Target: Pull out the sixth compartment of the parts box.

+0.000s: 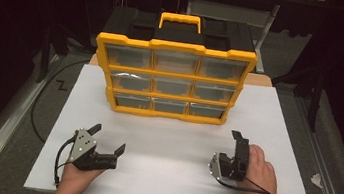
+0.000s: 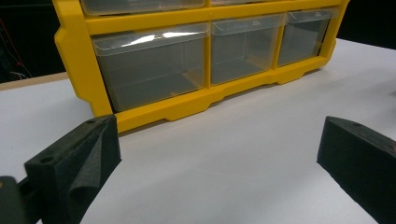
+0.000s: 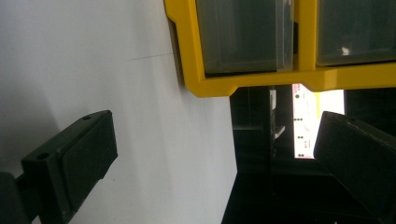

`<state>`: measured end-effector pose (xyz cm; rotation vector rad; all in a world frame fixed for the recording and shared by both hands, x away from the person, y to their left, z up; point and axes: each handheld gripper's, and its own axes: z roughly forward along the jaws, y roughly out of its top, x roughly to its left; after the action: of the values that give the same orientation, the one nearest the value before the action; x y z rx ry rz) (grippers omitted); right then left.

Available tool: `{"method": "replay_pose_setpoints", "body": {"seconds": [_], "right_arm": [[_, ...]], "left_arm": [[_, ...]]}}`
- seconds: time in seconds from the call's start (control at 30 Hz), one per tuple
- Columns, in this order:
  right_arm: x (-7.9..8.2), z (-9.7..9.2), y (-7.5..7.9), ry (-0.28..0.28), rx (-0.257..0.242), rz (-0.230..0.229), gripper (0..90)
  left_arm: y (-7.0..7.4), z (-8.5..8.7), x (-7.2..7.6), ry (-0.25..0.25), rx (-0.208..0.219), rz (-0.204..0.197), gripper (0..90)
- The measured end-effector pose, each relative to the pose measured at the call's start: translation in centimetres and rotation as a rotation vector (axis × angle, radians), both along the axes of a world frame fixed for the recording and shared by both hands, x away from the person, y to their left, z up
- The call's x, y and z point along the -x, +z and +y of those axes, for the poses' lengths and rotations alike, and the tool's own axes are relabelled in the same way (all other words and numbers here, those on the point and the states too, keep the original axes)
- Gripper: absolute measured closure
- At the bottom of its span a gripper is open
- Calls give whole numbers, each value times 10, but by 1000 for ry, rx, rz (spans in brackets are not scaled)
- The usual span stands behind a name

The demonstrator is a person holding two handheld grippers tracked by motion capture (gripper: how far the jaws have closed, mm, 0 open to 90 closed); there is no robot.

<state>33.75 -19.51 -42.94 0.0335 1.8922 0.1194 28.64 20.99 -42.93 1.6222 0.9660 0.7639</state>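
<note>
A yellow and black drawer organiser (image 1: 172,77) stands upright at the back middle of the white table (image 1: 164,176). Its clear drawers, in three rows of three, are all pushed in and look empty. My left gripper (image 1: 108,138) rests low at the front left, open, with nothing between its jaws. It points at the organiser's bottom row (image 2: 187,105). My right gripper (image 1: 238,142) sits at the front right, rolled onto its side in the person's hand and open. Its view shows the organiser's lower right corner (image 3: 215,86) and the table's edge.
A black cable (image 1: 40,105) loops over the floor left of the table. A crumpled white scrap (image 1: 317,180) lies on the floor at the right. Dark stands and a metal frame (image 1: 264,33) are behind the organiser. Bare table stretches between the grippers and the organiser.
</note>
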Motion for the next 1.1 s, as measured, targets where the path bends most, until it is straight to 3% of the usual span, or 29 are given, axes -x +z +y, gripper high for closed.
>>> {"method": "replay_pose_setpoints", "body": {"seconds": [0.4,0.67,0.73,0.87,1.1], "right_arm": [[2,4,0,10,16,-31,33],[2,11,-2,22,13,-50,128],[2,14,-3,30,9,-81,163],[2,18,-3,24,6,-100,189],[-1,29,-2,34,5,-145,323]], "left_arm": [[0,1,-2,6,-6,1,2],[-1,-2,-2,-17,-22,9,2],[-1,-2,-2,-20,-27,7,2],[-1,-2,-2,-18,-32,0,2],[-1,-1,-3,-18,-32,-8,2]]}}
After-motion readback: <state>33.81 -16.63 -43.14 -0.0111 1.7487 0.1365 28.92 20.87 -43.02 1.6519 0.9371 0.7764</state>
